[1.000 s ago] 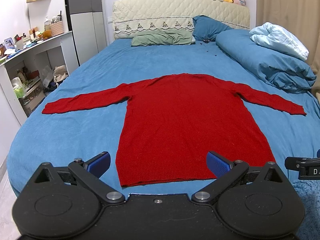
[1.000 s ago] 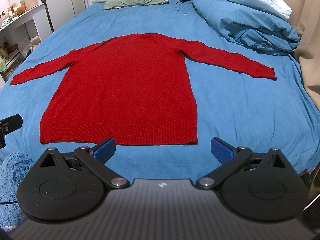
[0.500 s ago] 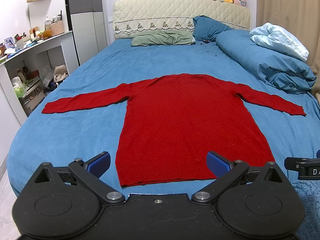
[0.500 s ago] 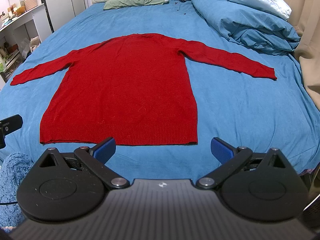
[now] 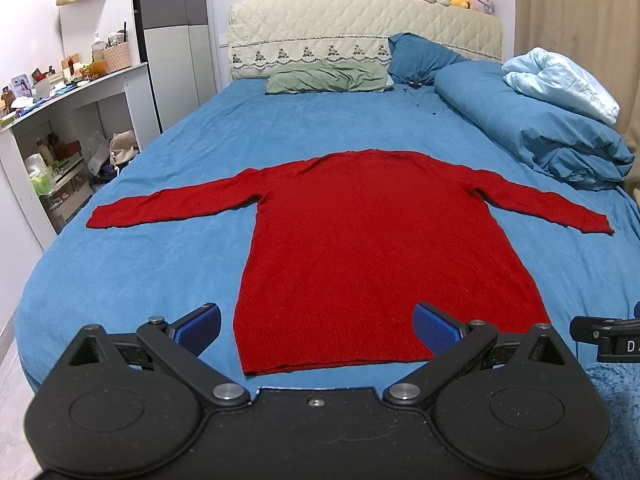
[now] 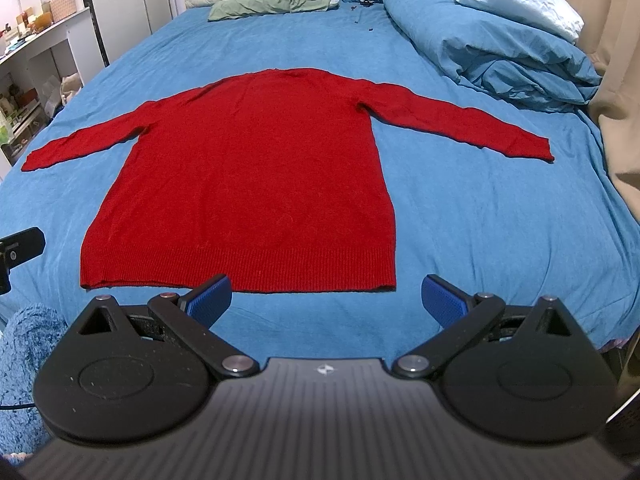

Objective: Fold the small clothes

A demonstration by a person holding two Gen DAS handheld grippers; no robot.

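Note:
A red long-sleeved knit sweater [image 5: 372, 240] lies flat on the blue bed, both sleeves spread out sideways, hem toward me; it also shows in the right wrist view [image 6: 256, 176]. My left gripper [image 5: 316, 328] is open and empty, hovering just short of the hem. My right gripper [image 6: 326, 298] is open and empty, near the hem's right part, above the bed's front edge. Neither touches the sweater.
A blue bedsheet [image 5: 168, 248] covers the bed. A rolled blue duvet [image 5: 540, 136] with a pale blue blanket lies at the right, pillows [image 5: 328, 78] at the headboard. A white desk with shelves [image 5: 52, 128] stands left. A beige curtain [image 6: 616, 80] hangs right.

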